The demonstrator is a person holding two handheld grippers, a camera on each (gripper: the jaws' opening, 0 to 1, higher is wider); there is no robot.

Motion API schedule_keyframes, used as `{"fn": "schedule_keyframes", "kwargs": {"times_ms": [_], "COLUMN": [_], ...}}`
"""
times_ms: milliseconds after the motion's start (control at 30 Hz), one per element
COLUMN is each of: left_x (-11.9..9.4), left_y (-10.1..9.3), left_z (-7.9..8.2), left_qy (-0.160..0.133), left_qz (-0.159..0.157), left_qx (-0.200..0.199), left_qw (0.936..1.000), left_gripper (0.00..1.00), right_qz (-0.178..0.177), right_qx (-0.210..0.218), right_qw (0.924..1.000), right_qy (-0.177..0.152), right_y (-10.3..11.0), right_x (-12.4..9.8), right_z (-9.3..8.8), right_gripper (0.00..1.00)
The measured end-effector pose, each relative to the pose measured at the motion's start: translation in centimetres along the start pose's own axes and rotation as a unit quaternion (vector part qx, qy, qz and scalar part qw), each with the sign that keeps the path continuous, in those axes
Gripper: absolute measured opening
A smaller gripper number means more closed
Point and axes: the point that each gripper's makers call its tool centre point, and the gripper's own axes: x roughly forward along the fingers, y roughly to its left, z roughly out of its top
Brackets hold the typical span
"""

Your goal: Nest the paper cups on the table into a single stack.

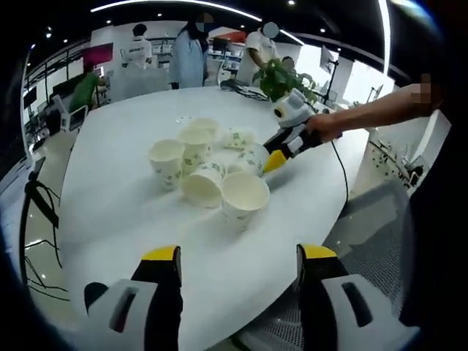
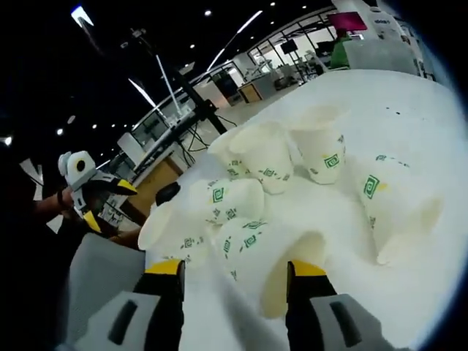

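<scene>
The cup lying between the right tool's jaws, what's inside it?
That lying cup looks empty: its open mouth faces the right jaw and shows shadowed white wall. Its deepest part is too shadowed to see.

Ceiling strip lights [image 1: 175, 4] give bright, even light; the white table [image 1: 124, 205] glares slightly, shadows are soft, and fisheye distortion bends and blurs edges.

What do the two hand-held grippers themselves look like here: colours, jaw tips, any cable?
The left hand-held gripper has black jaws with yellow tips on grey-white housings. The right hand-held gripper looks the same; in the left gripper view its body is white with black and yellow parts, and a dark cable trails from it off the table.
</scene>
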Motion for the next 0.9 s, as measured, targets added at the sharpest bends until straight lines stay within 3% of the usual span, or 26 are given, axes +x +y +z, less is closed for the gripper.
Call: {"fn": "schedule_keyframes", "kwargs": {"times_ms": [267, 567, 900], "left_x": [-0.1, 0.2, 0.6], "left_y": [0.2, 0.1, -0.2], "left_z": [-0.1, -0.2, -0.7], "left_qy": [0.005, 0.011, 0.021], "left_qz": [0.006, 0.002, -0.006], "left_qx": [-0.004, -0.006, -0.003], "left_qw": [1.0, 0.9999, 0.9997], "left_gripper": [0.61, 0.6, 0.58], "right_qz": [0.017, 0.018, 0.024], "right_qx": [-0.013, -0.01, -0.013], "right_qw": [0.9997, 0.9998, 0.9996], "right_qy": [0.01, -0.005, -0.008], "right_y": [1.2, -0.7, -1.4], "right_x": [1.2, 1.6, 2.2], "right_z": [-0.5, 0.0, -0.4], "right_gripper": [0.49, 0.37, 0.04]}}
